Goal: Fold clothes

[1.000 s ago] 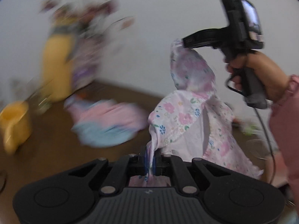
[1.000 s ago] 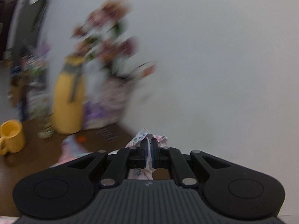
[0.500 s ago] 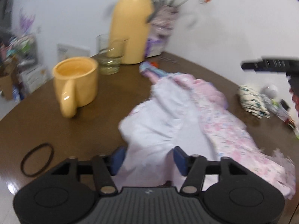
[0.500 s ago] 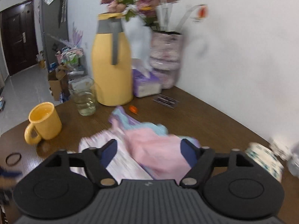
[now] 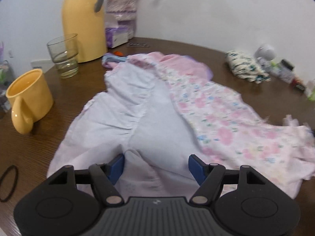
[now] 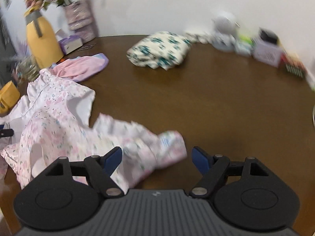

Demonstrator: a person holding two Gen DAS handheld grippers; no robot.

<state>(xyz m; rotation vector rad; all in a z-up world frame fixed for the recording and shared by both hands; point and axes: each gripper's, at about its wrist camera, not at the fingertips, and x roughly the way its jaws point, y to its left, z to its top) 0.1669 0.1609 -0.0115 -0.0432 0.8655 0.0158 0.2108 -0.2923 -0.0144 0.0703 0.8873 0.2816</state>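
Note:
A pink floral garment (image 5: 226, 122) lies spread on the brown table (image 6: 216, 102), its white inner side (image 5: 128, 108) turned up on the left. My left gripper (image 5: 156, 167) hangs low over the white part; its jaws are opening, cloth lies loose between the blue pads, and nothing is pinched. The right gripper (image 6: 156, 159) is open over the garment's crumpled right end (image 6: 153, 149), pads clear of the cloth. A plain pink garment (image 6: 82, 68) lies partly under the floral one's far end.
A folded teal-flowered cloth (image 6: 159, 51) sits at the back. On the left stand a yellow mug (image 5: 29, 96), a glass (image 5: 64, 57) and a yellow jug (image 5: 82, 19). A black hair band (image 5: 8, 182) lies near the left edge. Small clutter (image 6: 265, 45) lines the right back.
Both grippers held the floral garment up in the air, shut on it. They opened, the garment dropped flat on the table, and both came down, the right one swinging to the right.

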